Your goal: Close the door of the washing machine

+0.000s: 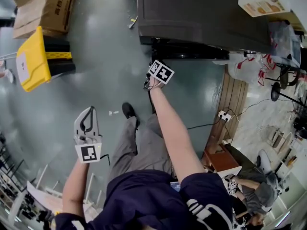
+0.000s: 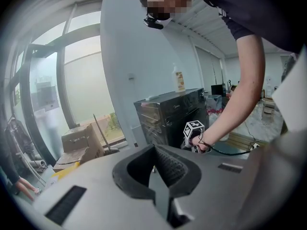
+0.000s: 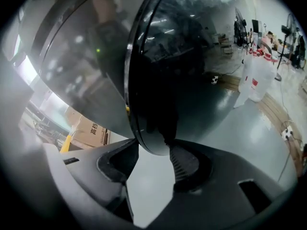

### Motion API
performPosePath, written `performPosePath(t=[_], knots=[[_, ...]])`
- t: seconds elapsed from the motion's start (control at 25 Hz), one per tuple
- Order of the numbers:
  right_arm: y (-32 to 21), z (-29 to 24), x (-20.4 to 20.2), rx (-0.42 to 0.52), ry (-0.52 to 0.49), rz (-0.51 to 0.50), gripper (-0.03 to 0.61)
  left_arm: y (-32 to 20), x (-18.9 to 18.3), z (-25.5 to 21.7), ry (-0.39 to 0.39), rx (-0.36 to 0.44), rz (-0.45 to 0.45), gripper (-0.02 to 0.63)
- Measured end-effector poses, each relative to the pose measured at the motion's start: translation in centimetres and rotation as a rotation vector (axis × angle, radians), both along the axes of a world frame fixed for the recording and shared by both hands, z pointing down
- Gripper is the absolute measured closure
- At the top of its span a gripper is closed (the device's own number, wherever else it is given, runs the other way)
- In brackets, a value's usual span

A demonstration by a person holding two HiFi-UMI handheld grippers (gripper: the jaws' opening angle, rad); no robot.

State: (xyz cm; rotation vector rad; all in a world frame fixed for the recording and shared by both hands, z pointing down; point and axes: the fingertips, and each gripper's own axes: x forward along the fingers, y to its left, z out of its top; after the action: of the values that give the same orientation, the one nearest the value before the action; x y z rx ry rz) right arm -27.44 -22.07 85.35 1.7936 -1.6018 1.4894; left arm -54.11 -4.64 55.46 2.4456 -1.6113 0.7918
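In front of the dark washing machine [image 1: 201, 13], as the head view shows, the person stands and stretches the right arm so that the right gripper [image 1: 154, 78] is just beside the machine's front, while the left gripper [image 1: 88, 111] hangs well apart, over the bare floor. In the left gripper view this gripper's jaws are pressed together with nothing between them, and it only looks toward the machine from a distance. In the right gripper view the round glass door [image 3: 192, 71] is seen edge-on. Its lower rim sits between the jaws, and both pads seem to lie against it, so I judge that this gripper is clamped on the door. The floor and the room are visible beside the glass, so the door is swung out and not yet closed. The grasp seems done; the push to the front and the latching are left. I count one washing machine, one door, two grippers, one bottle [image 2: 179, 80] on top of the machine, and at least two cardboard boxes [image 1: 48, 8].
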Motion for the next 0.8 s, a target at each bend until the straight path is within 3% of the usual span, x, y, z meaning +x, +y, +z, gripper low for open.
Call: performPosePath(t=[0.08,0.32,0.48,0.64,0.8], knots=[[-0.2,0.0,0.0,0.008,-0.011,-0.018,0.359,-0.1,0.0,0.0,0.054,0.002,-0.052,0.591],[-0.4,0.0,-0.1,-0.008,-0.006,-0.051,0.358,-0.3,0.1,0.4,0.062,0.006,-0.059,0.591],[-0.2,0.1,-0.3,-0.002,0.019,-0.111,0.362,0.1,0.1,1.0,-0.057,-0.010,0.051,0.591],[-0.4,0.1,-0.3,-0.001,0.018,-0.125,0.362,-0.2,-0.2,1.1,0.057,-0.003,-0.058,0.591],[-1.0,0.1,-0.3,-0.014,0.033,-0.191,0.374,-0.1,-0.3,1.3,0.050,0.002,-0.051,0.591]])
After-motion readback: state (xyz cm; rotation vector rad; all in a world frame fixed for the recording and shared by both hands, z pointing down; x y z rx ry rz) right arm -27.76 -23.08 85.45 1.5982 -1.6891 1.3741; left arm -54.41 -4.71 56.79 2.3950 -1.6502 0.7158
